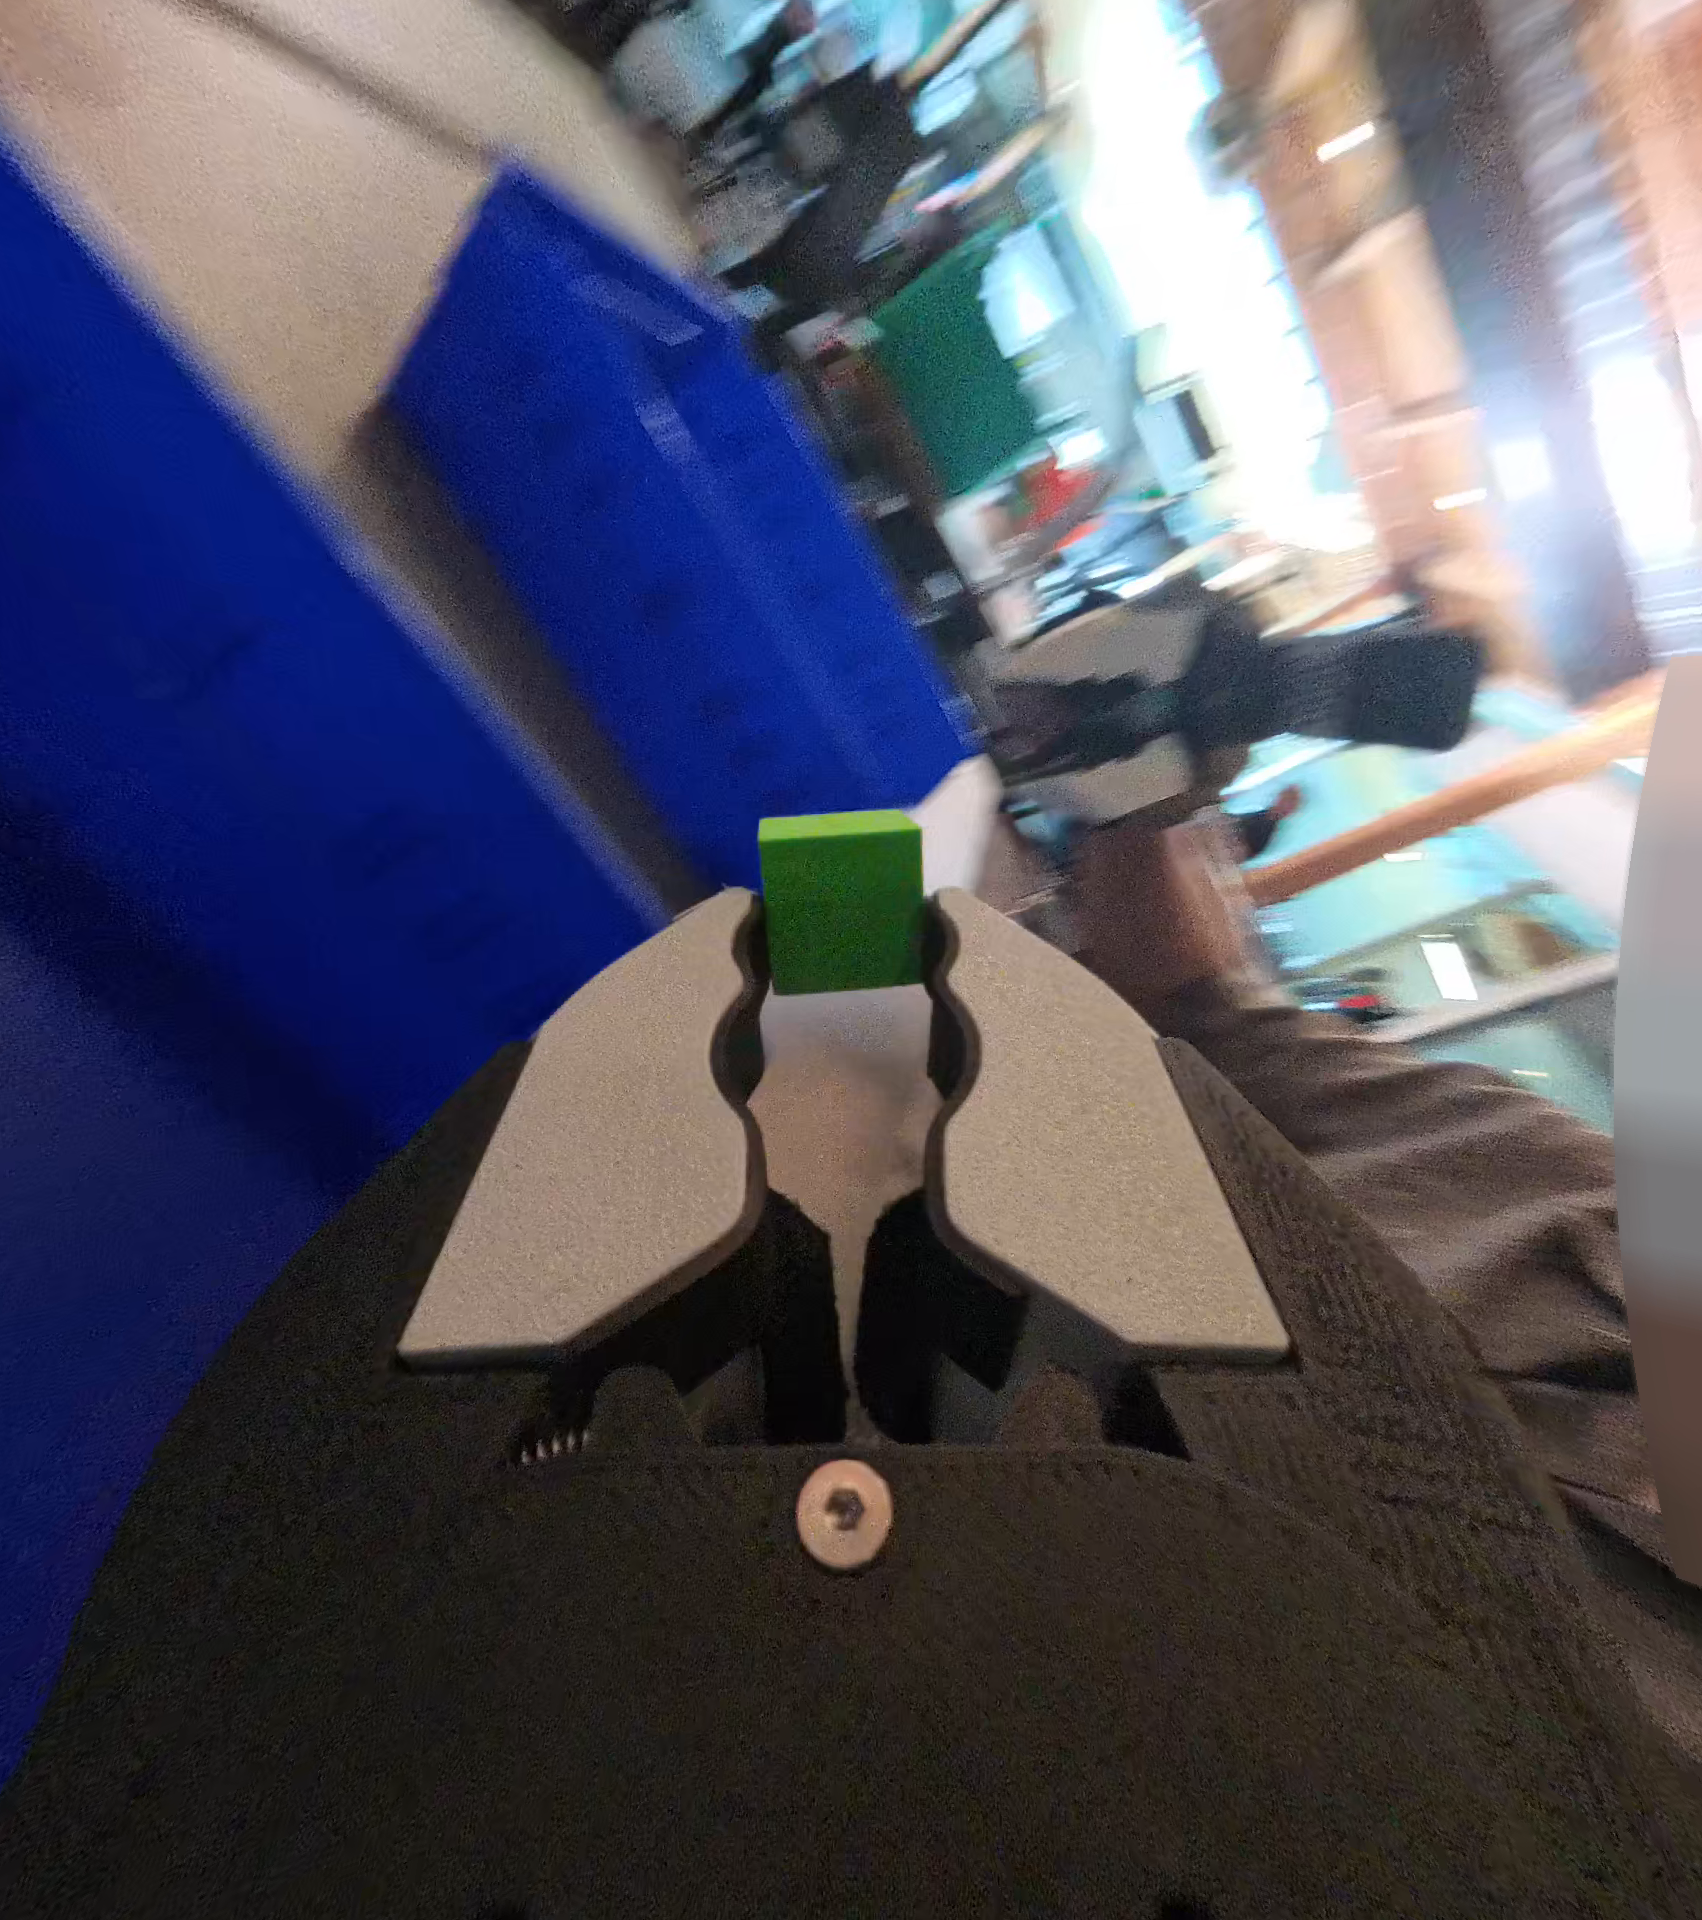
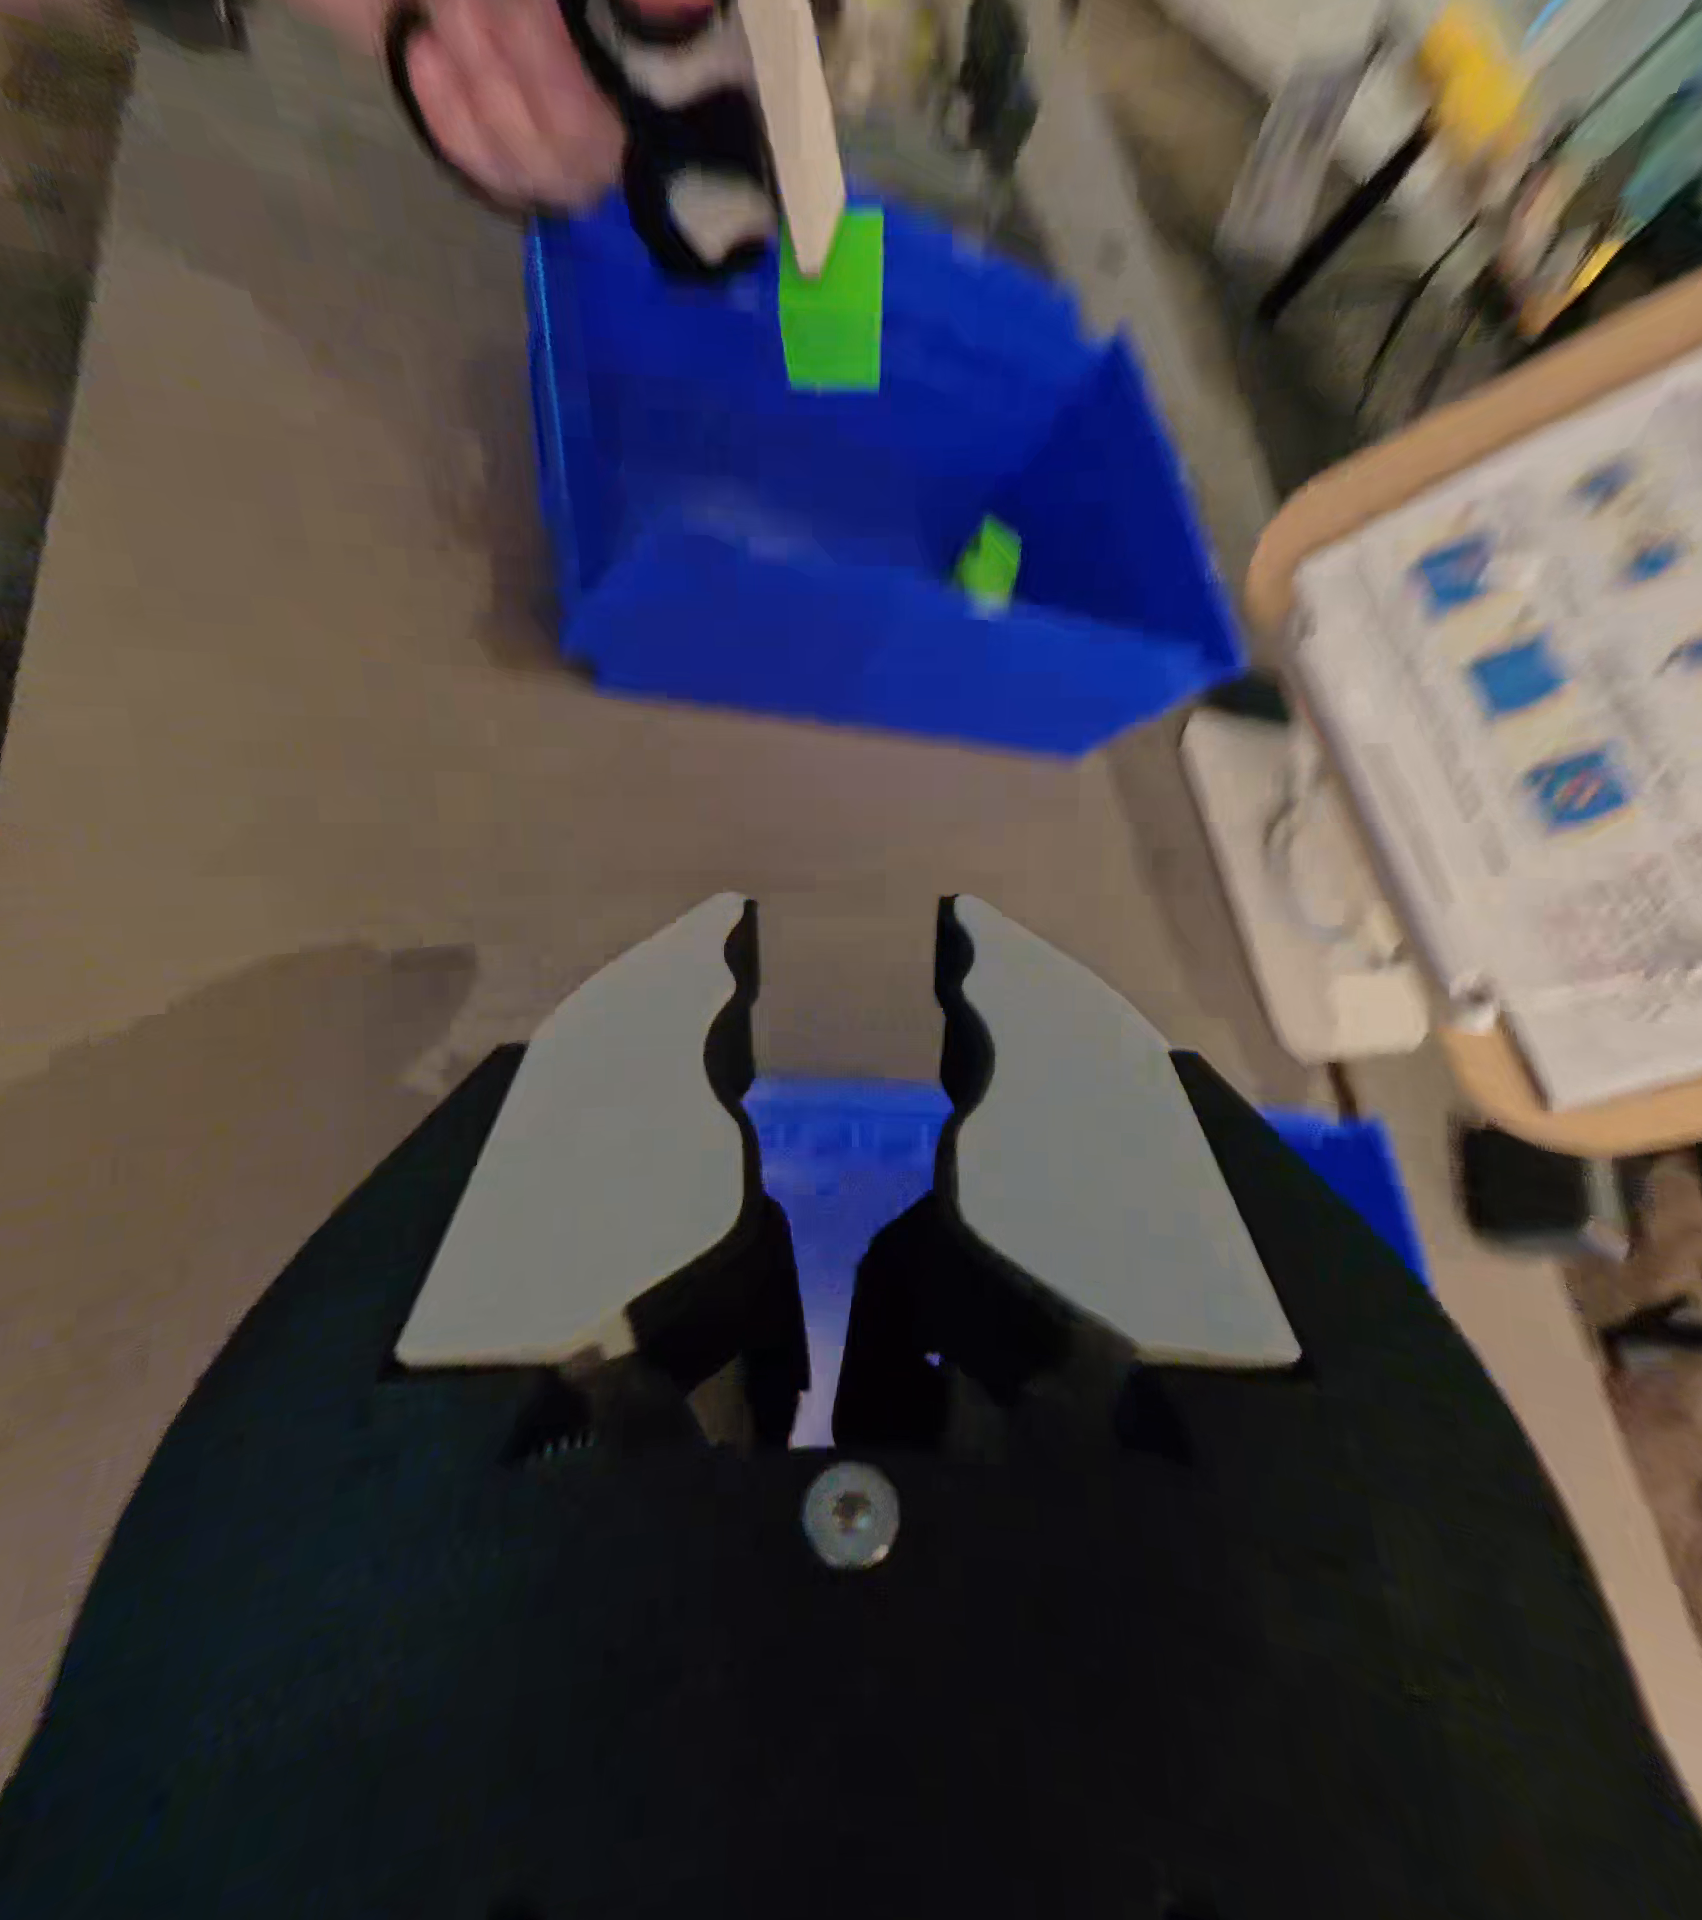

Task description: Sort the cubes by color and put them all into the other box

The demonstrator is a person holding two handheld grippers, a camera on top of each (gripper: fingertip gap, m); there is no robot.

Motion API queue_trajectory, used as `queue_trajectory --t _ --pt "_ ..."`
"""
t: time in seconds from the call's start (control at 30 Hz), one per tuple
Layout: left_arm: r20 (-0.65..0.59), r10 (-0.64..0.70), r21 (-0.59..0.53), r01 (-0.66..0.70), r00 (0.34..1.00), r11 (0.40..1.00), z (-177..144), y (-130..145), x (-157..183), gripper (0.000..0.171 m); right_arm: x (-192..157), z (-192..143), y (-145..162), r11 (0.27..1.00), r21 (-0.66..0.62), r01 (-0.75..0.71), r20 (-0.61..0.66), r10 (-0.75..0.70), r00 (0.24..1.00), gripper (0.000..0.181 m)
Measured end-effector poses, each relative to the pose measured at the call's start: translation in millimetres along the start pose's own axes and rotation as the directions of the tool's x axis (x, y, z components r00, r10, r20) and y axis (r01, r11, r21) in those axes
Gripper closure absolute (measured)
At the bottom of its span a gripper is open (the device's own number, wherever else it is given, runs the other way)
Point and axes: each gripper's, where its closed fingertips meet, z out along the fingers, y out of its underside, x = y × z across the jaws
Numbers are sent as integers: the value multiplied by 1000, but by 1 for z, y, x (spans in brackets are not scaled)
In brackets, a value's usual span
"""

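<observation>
Grey-beige tabletop (image 2: 234,790) fills most of the right wrist view; a blue bin (image 2: 826,665) sits on it, open top toward the camera; a second blue bin (image 2: 842,1127) shows between and beside the right tongs, close under them; at right, a light-wood tray (image 2: 1366,488) carries a printed sheet with blue pictures, blurred. In the left wrist view two blue bin walls (image 1: 618,499) stand close on the left, background smeared by motion. Left tongs (image 1: 842,909) are closed narrow on a green block (image 1: 842,904), pinched at the fingertips, block upright and sticking out past the tips; from the right view that same block (image 2: 831,312) hangs over the far bin, a hand (image 2: 504,104) behind it. Right tongs (image 2: 842,914) stand partly open with nothing between them, above bare tabletop. Smallest: a second green block (image 2: 989,561) lies inside the far bin, near its right wall.
</observation>
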Motion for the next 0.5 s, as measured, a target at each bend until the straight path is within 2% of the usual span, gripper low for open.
queue_trajectory --t 0.1,0.2,0.3,0.5 --pt "-250 -31 43 43 968 998 4 -5 41 143 -4 15 -43 985 162 53 -100 -37 994 141" --pt "-427 -53 67 90 903 994 13 -6 70 143 -5 27 -81 954 297 49 -176 5 984 138" --pt "-462 -71 31 96 884 995 28 3 80 139 -5 37 -105 932 356 71 -229 13 973 139" --pt "-507 -92 -50 77 857 996 41 19 96 143 -13 52 -117 937 341 80 -169 -22 985 143"
